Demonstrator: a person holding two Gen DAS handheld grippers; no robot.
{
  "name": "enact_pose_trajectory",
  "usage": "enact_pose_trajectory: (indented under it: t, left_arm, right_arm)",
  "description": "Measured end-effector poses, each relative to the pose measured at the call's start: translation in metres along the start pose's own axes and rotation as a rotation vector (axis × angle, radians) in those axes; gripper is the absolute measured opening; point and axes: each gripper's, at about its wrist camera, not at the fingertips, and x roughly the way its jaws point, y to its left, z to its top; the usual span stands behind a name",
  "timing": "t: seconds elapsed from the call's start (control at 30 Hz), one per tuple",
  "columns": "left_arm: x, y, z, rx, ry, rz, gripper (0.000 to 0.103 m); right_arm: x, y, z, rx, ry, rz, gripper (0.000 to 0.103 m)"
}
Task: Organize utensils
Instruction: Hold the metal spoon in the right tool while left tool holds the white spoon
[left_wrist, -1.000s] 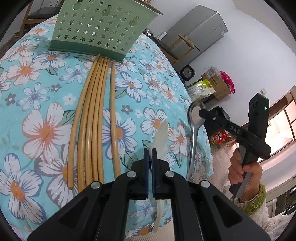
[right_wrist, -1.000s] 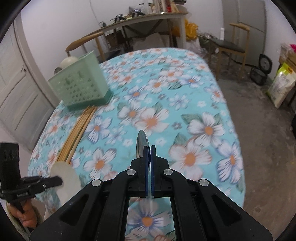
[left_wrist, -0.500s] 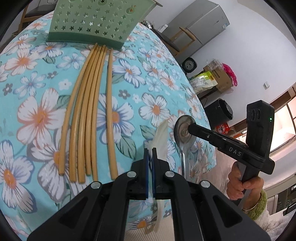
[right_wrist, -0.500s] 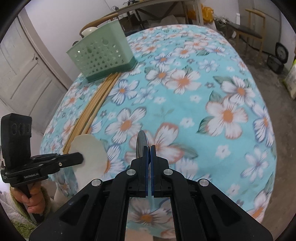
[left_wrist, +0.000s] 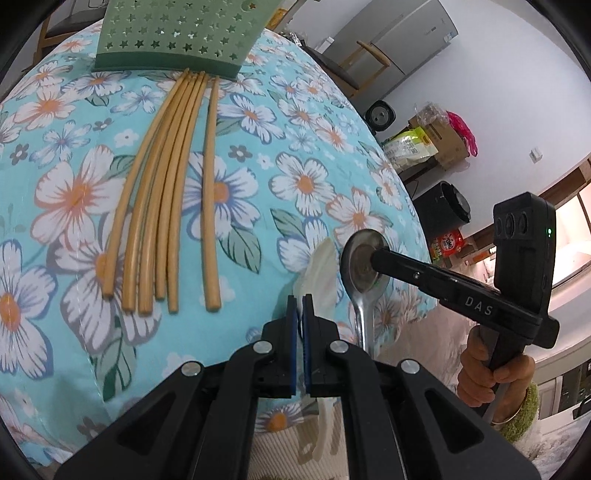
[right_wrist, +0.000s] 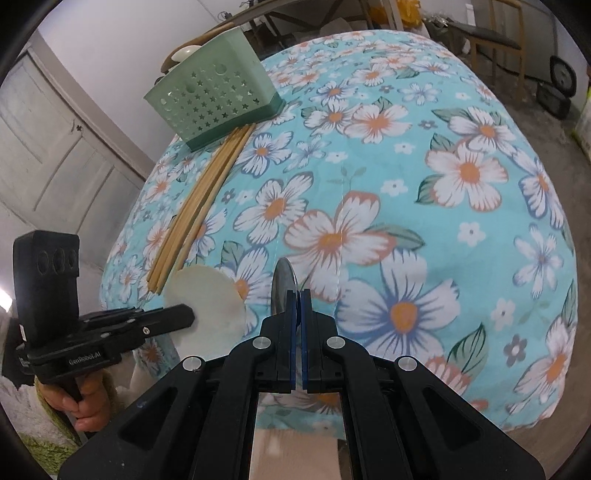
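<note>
My left gripper (left_wrist: 299, 300) is shut on a cream-white spoon (left_wrist: 320, 258), gripped edge-on, its bowl over the near edge of the flowered tablecloth (left_wrist: 74, 192). Close beside it on the right, my right gripper (left_wrist: 373, 257) is shut on the bowl of a metal spoon (left_wrist: 361, 317), whose handle hangs down. The right wrist view shows the right gripper (right_wrist: 297, 293) pinching the metal spoon (right_wrist: 282, 282), with the left gripper (right_wrist: 190, 314) and white spoon (right_wrist: 207, 299) at lower left. Several wooden chopsticks (left_wrist: 166, 206) lie side by side, pointing at a green star-punched basket (left_wrist: 177, 33) at the far end.
A person's hand (left_wrist: 491, 369) holds the right gripper's handle off the table's right side. Beyond the table are wooden chairs (right_wrist: 495, 40), a grey cabinet (left_wrist: 406, 40), boxes and bags (left_wrist: 432, 144) on the floor, and a white door (right_wrist: 48, 147) at left.
Both grippers have sunk toward the near table edge. The right gripper carried the metal spoon in close beside the white spoon. Both grips are unchanged.
</note>
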Motion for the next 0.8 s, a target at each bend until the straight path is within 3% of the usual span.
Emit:
enact_pose_trajectory:
  t: [0.8]
  left_arm:
    - [-0.001,-0.007,-0.012,0.019,0.021,0.028,0.002]
  right_arm:
    - [-0.001,0.002,-0.012,0.032,0.014,0.005,0.001]
